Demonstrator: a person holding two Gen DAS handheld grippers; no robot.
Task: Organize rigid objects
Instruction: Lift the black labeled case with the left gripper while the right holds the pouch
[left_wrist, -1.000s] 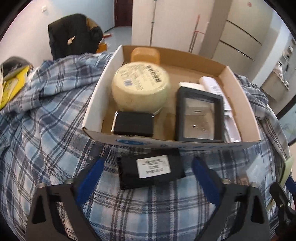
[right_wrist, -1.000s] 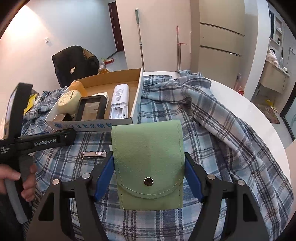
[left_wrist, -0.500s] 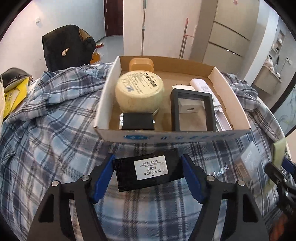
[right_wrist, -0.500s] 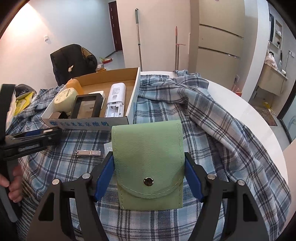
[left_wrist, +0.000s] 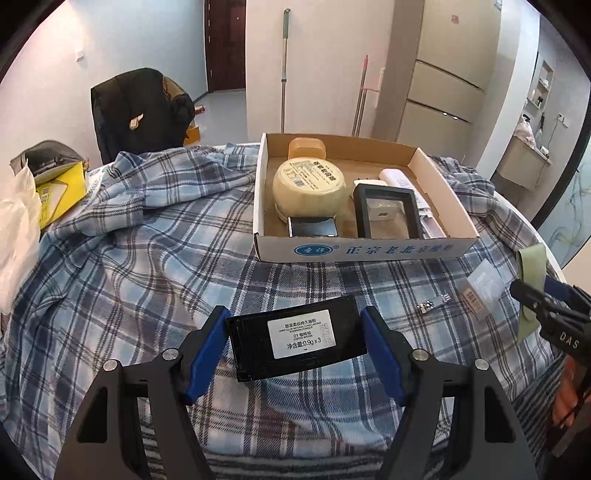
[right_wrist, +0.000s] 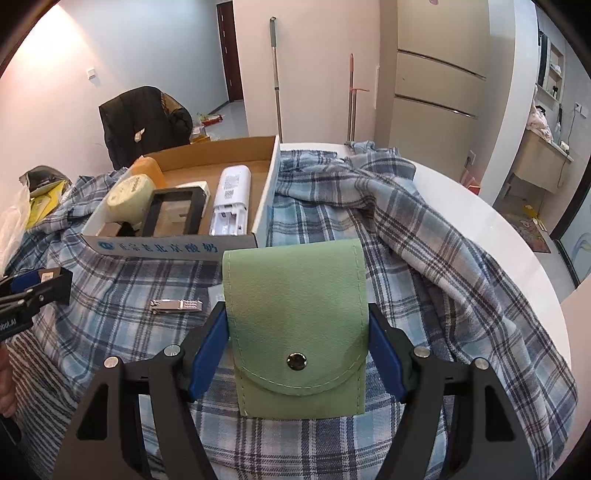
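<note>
While your left gripper (left_wrist: 295, 341) clamps the black case (left_wrist: 297, 341), your right gripper (right_wrist: 297, 349) clamps the green pouch (right_wrist: 297, 325).
Cardboard box (left_wrist: 369, 251) ahead of both; nail clipper (right_wrist: 176, 305) front-left of the right tool.

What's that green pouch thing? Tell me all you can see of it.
The green pouch looks like soft felt or faux suede, with pale stitching along its edges and a rounded flap fastened by a metal snap. It is closed, with its flap nearest the camera, gripped on both sides by the blue pads of the right hand-held gripper, above the plaid cloth.

Left gripper (left_wrist: 295, 341) fingers clamped; right gripper (right_wrist: 297, 338) fingers clamped
</note>
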